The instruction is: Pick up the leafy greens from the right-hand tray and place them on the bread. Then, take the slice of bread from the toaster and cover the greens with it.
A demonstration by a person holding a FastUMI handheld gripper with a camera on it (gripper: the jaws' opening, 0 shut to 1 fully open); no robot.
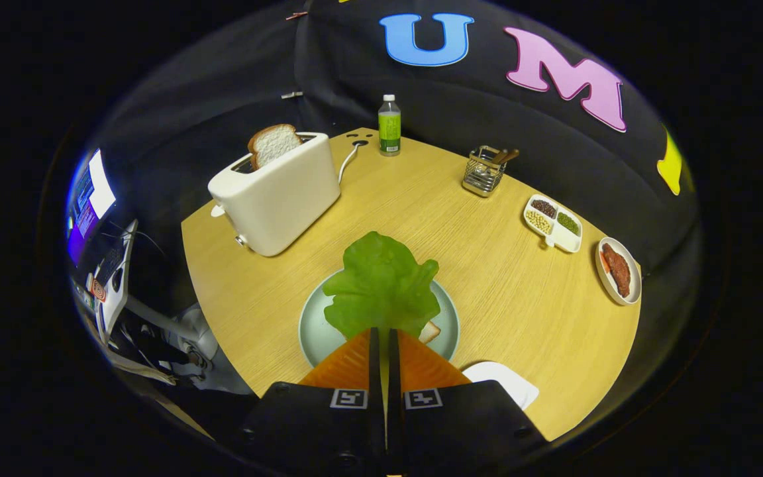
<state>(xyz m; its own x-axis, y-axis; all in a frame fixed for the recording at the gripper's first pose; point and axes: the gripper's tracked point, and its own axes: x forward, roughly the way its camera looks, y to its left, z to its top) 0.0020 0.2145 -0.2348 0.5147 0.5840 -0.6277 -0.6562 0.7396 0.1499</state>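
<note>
Hand-held gripper (382, 334) pinching leafy greens (381, 285) over plate (312, 324); bread slice (273, 144) in toaster (275, 195)

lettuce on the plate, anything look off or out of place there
Nothing is spilled or damaged. The lettuce leaf is pinched by its near edge in the tool, both fingers closed on it, above the plate. It hides nearly all the bread, only a corner peeking out. The toaster stands upright with its slice raised.

Staged recording booth, black cloth wall (222, 99), wooden table (501, 278), toaster (275, 195), monitor (90, 199)
</note>
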